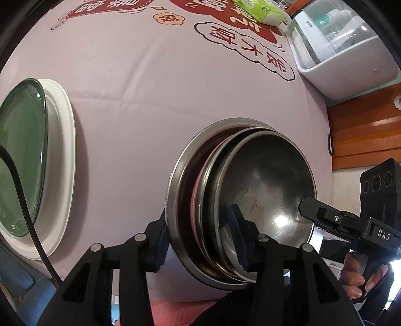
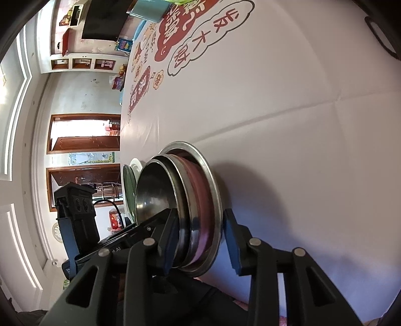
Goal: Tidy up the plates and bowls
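A stack of nested steel bowls (image 1: 263, 190) with a pink bowl (image 1: 198, 190) between them sits near the table's front edge. My left gripper (image 1: 200, 240) straddles the stack's rim, one finger outside and one inside the top bowl, touching or nearly so. My right gripper (image 2: 200, 240) straddles the opposite rim (image 2: 213, 195), its jaws wider than the stack, with a gap at the outer finger (image 2: 233, 243). It also shows in the left wrist view (image 1: 310, 205). A green plate (image 1: 20, 160) lies on a white plate (image 1: 62, 160) at the left.
The table wears a pale lilac cloth (image 1: 140, 82) with red printed characters. A green tissue box (image 1: 260, 10) and a white appliance (image 1: 345, 50) stand at the far side. A black cable (image 1: 22, 200) crosses the green plate.
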`<state>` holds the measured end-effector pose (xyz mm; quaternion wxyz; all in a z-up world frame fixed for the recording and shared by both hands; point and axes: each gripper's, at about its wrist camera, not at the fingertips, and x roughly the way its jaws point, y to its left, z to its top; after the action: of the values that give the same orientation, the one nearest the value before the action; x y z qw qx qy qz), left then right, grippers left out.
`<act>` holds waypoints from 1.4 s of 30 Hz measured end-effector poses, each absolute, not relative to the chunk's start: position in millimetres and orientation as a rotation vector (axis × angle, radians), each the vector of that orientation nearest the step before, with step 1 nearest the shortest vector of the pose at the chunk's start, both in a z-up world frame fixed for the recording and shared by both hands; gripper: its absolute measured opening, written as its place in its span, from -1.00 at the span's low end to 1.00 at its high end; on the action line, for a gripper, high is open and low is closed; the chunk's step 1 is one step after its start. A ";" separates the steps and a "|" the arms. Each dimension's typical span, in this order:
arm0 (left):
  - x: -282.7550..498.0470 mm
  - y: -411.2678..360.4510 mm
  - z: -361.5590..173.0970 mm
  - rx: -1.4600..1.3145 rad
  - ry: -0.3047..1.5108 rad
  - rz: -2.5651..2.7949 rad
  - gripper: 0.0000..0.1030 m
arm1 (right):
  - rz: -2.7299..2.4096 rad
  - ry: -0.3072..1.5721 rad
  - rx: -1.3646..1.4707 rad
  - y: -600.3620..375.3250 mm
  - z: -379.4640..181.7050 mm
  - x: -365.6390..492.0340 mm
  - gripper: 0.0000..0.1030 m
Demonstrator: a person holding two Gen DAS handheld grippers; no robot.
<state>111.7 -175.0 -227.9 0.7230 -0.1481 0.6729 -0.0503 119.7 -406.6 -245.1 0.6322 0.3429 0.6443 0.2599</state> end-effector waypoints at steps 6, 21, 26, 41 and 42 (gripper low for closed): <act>104.1 -173.9 -217.6 -0.315 1.472 -0.119 -0.18 | 0.607 1.432 0.761 -401.8 -237.5 116.2 -0.34; 88.5 -145.8 -170.3 -0.335 1.379 -0.081 -0.18 | 0.699 1.321 0.695 -369.2 -201.4 119.6 -0.36; 86.7 -127.9 -157.8 -0.351 1.341 -0.073 -0.18 | 0.721 1.286 0.675 -349.8 -189.9 120.6 -0.36; 91.1 -45.6 -126.8 -0.319 1.281 -0.074 -0.18 | 0.744 1.200 0.614 -271.6 -158.0 120.5 -0.36; 92.0 -40.5 -126.1 -0.319 1.280 -0.073 -0.18 | 0.745 1.199 0.613 -265.6 -157.0 120.4 -0.36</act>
<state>92.0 -40.5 -126.1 0.7898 -0.1482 0.5943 -0.0339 120.4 -265.6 -157.0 0.7184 0.2770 0.5420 0.3369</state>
